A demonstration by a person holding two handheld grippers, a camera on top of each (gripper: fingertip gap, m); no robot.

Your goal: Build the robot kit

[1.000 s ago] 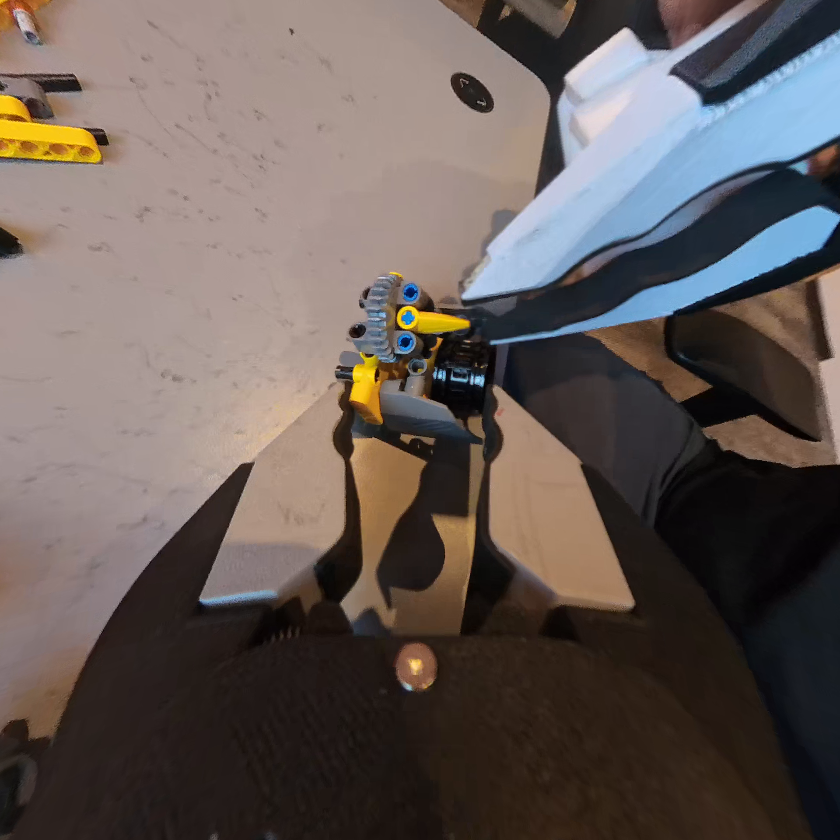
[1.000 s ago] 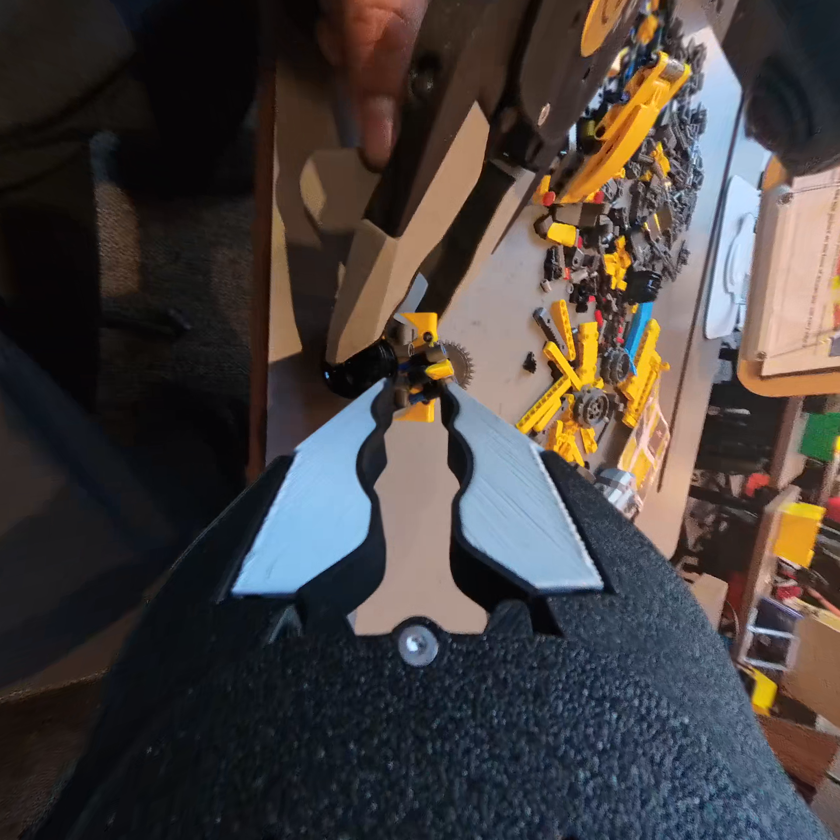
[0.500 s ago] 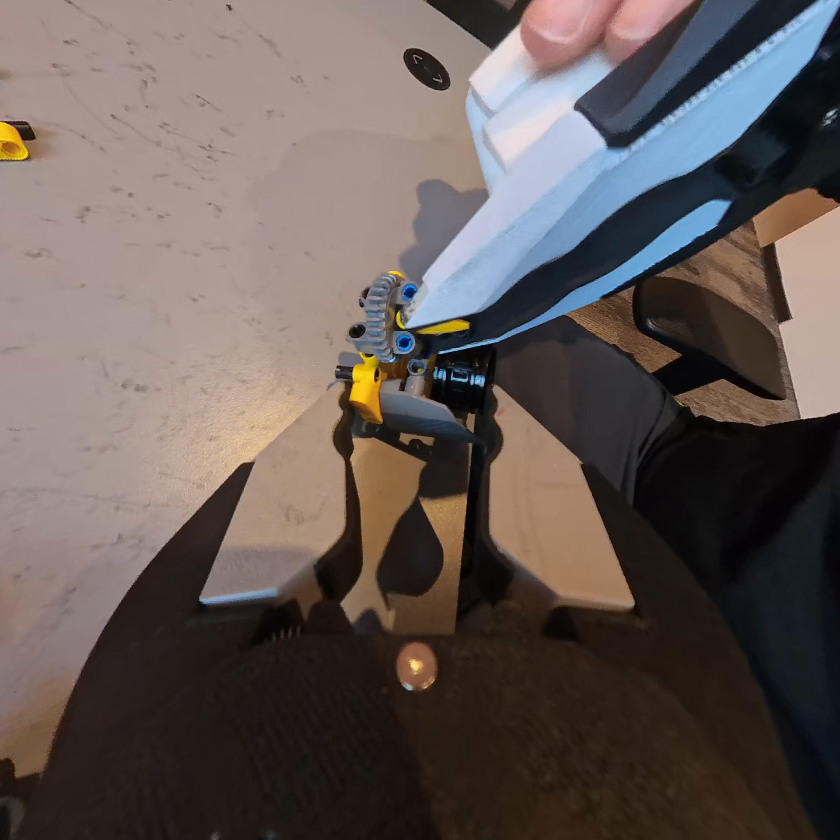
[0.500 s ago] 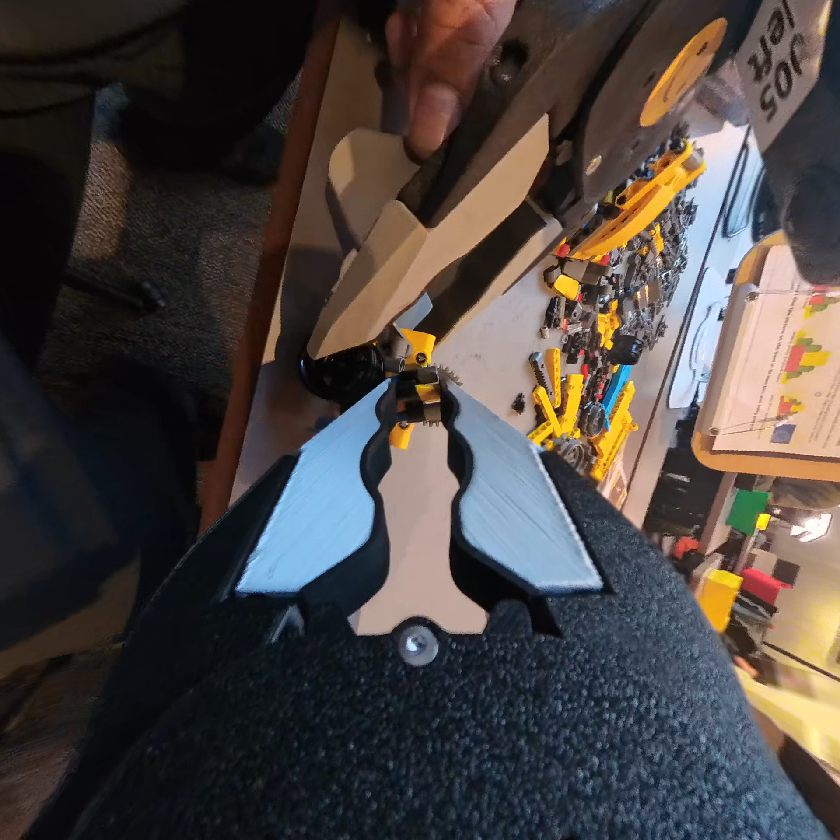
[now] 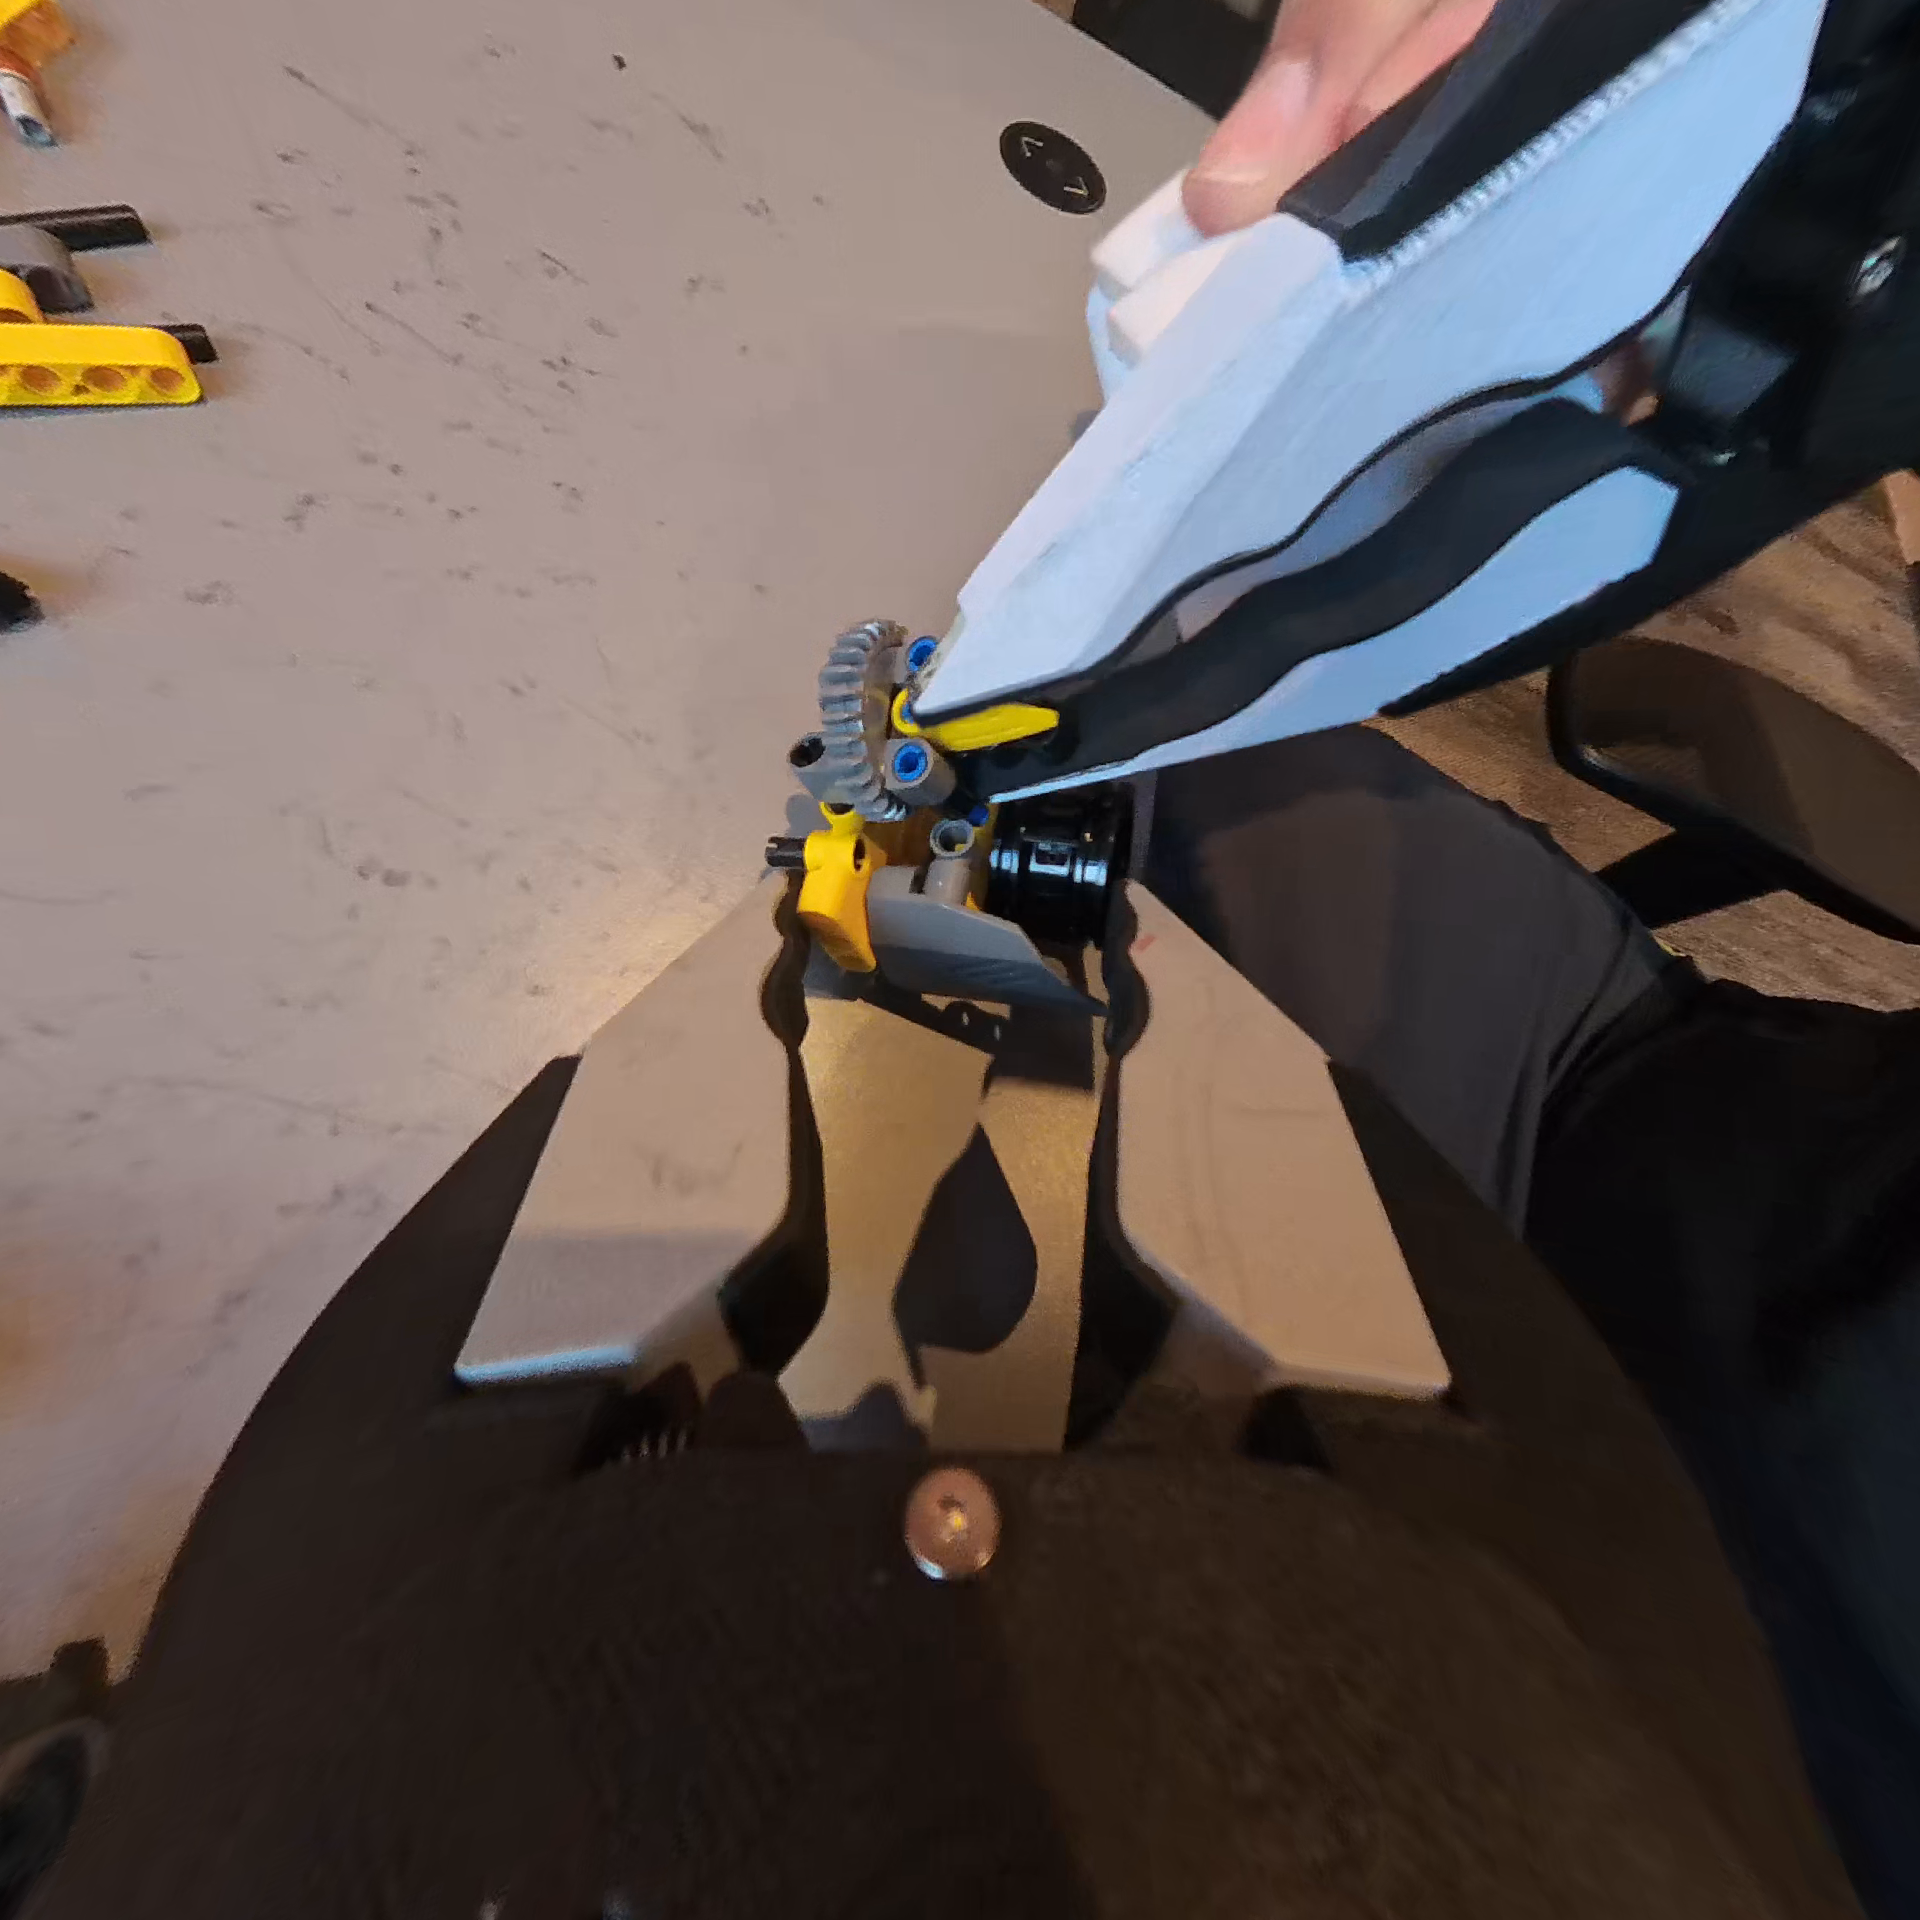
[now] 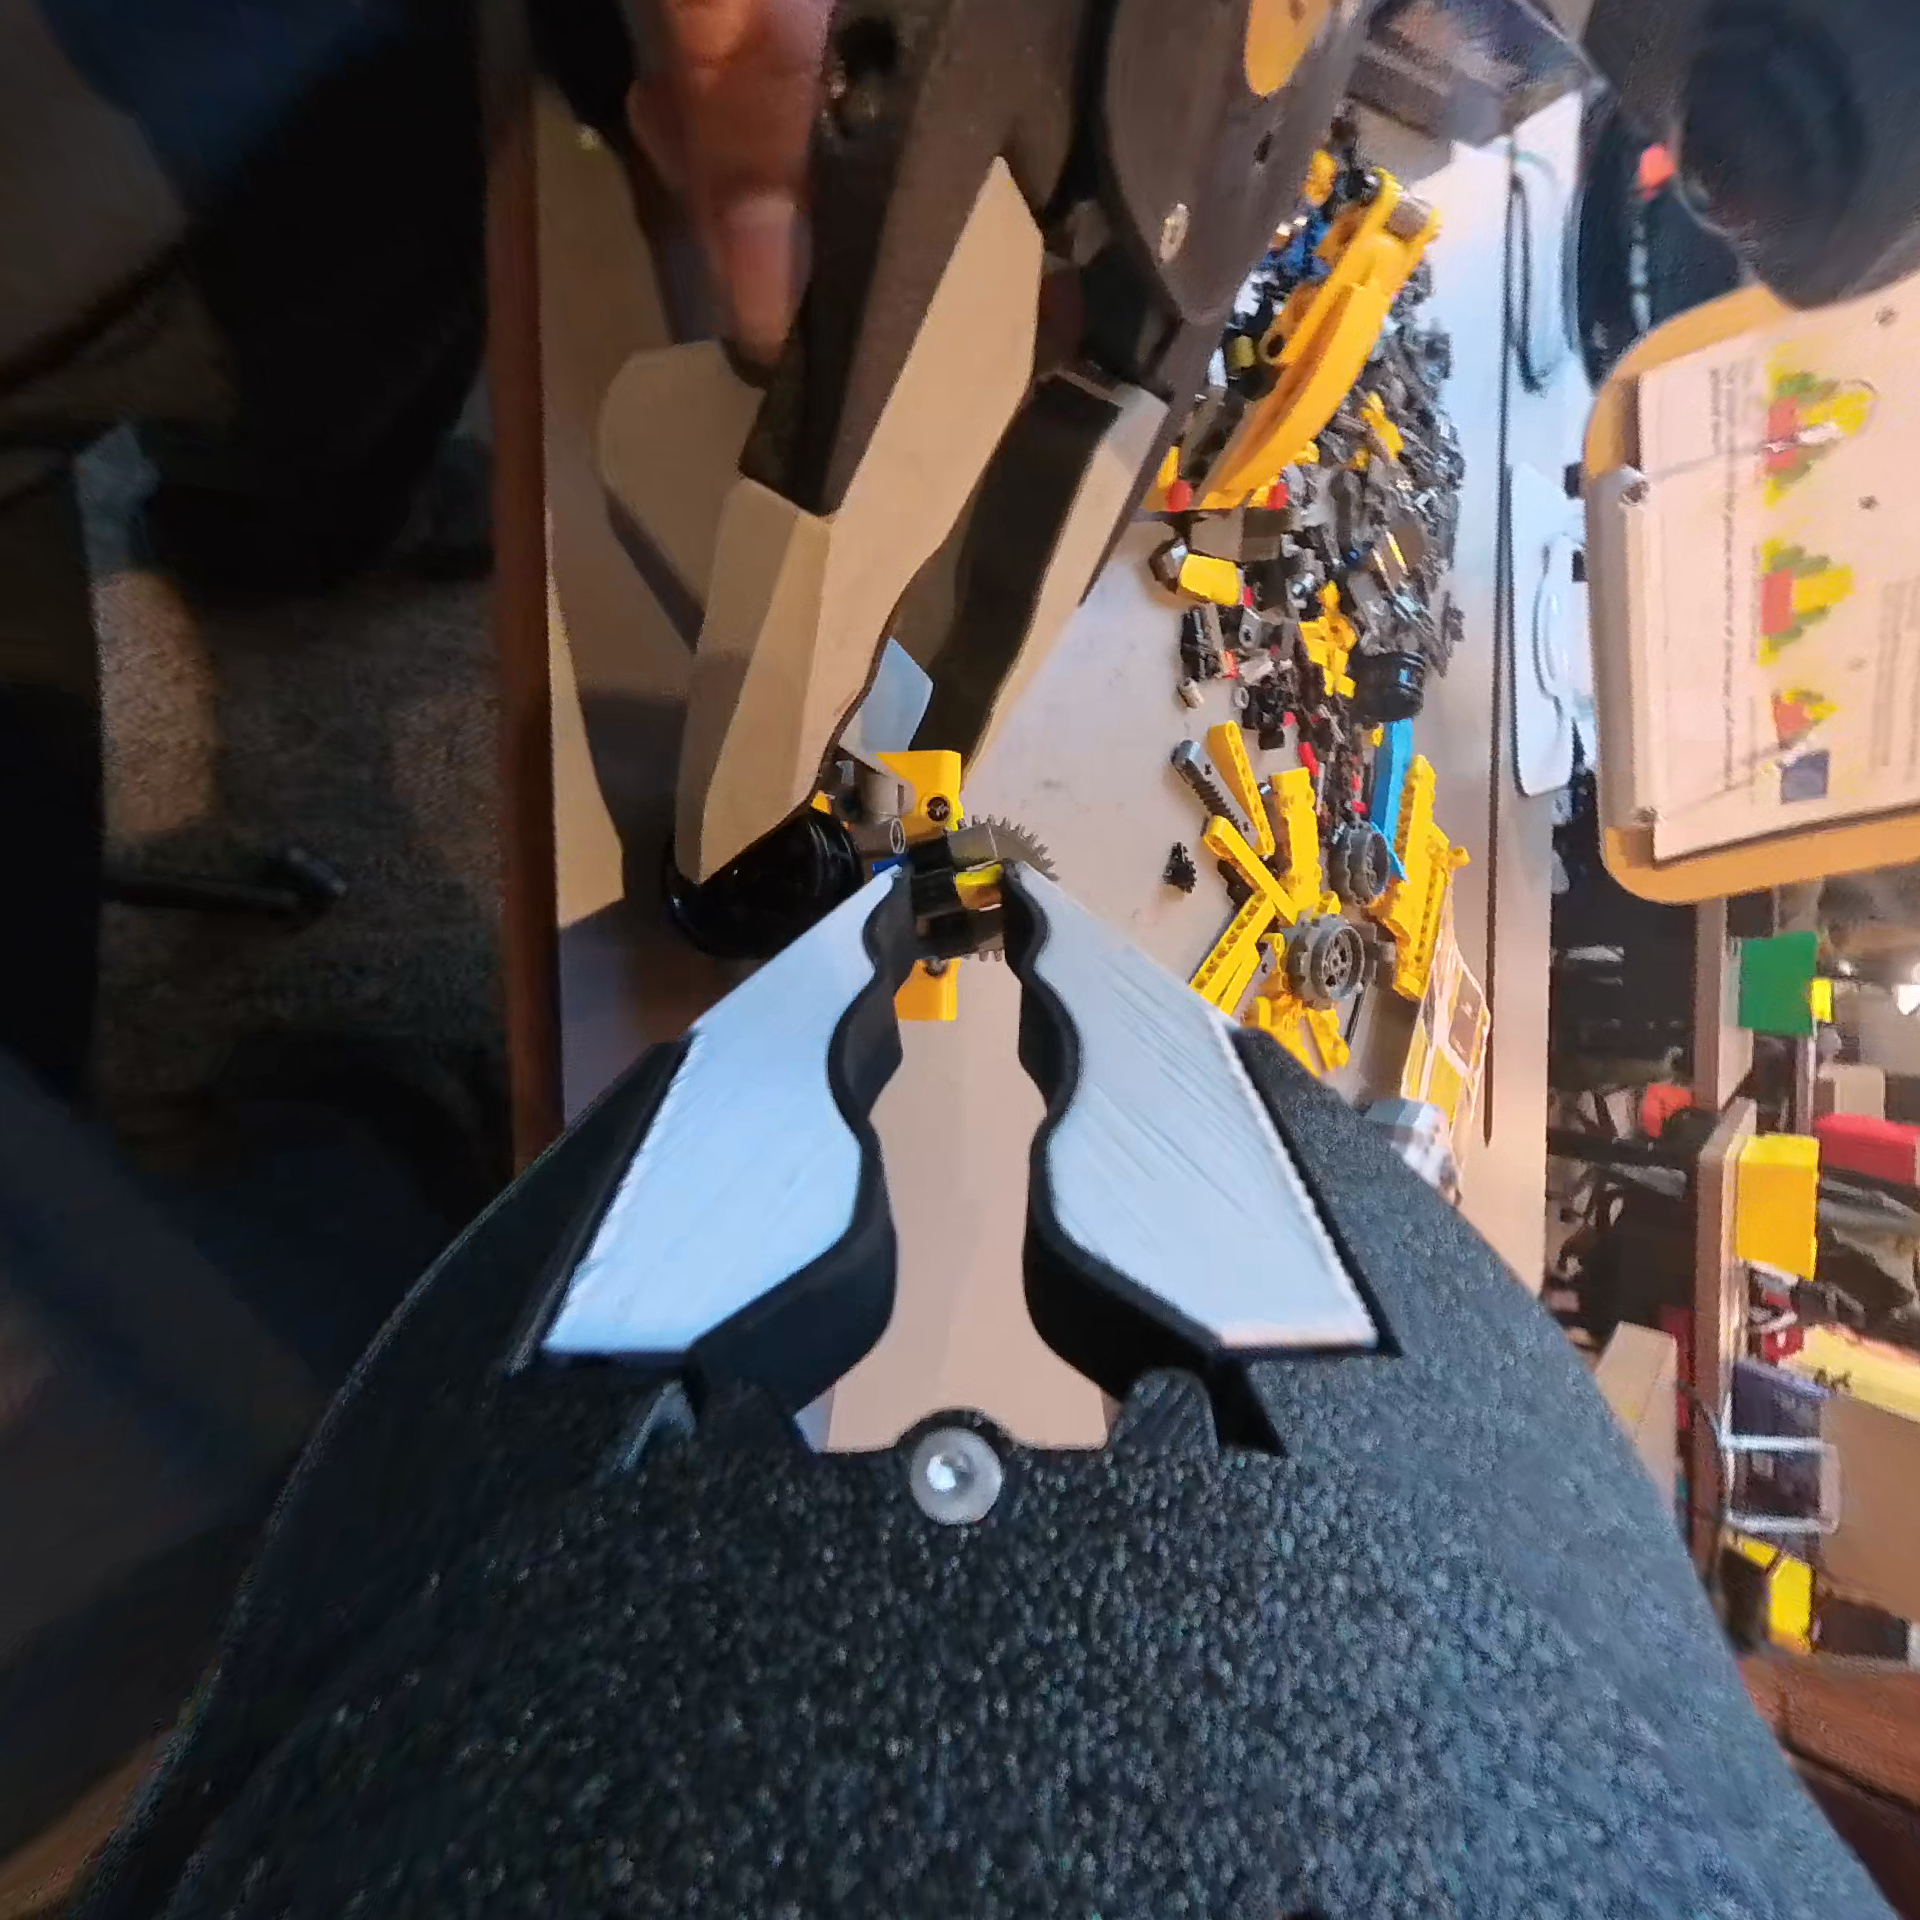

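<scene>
Left wrist view: left claw (image 5: 940,935) closed on a small toy brick assembly (image 5: 914,831), jaws clamped on its lower end, a gray wedge plate (image 5: 961,951) and a black wheel hub (image 5: 1055,868) between the tips. Assembly held up over the near edge of the gray desk (image 5: 468,623), not resting on it. Gray gear (image 5: 854,717) on its upper left, blue pins showing, yellow connector (image 5: 836,894) at lower left. Right claw (image 5: 987,732) comes in from upper right, jaws nearly together, pinching a yellow pin (image 5: 982,722) on top of the assembly. A fingertip (image 5: 1278,145) rests on the right claw's body. Yellow beam (image 5: 99,374) and a few dark pieces lie well apart at the far left of the desk. Round black disc (image 5: 1051,182) set into the desk at top

Right wrist view: right claw (image 6: 956,888) narrowly open, tips gripping the yellow and black part of the assembly (image 6: 940,873), gear (image 6: 1013,847) sticking out to the right. Left claw (image 6: 821,821) reaches in from above, clamped on the assembly's far side, wheel hub (image 6: 769,883) beside its tip. A finger (image 6: 758,229) on the left claw's handle. Large pile of yellow, black and gray bricks (image 6: 1340,644) spread on the desk (image 6: 1081,675) behind, well apart. Clipboard with a printed sheet (image 6: 1766,582) at far right
</scene>
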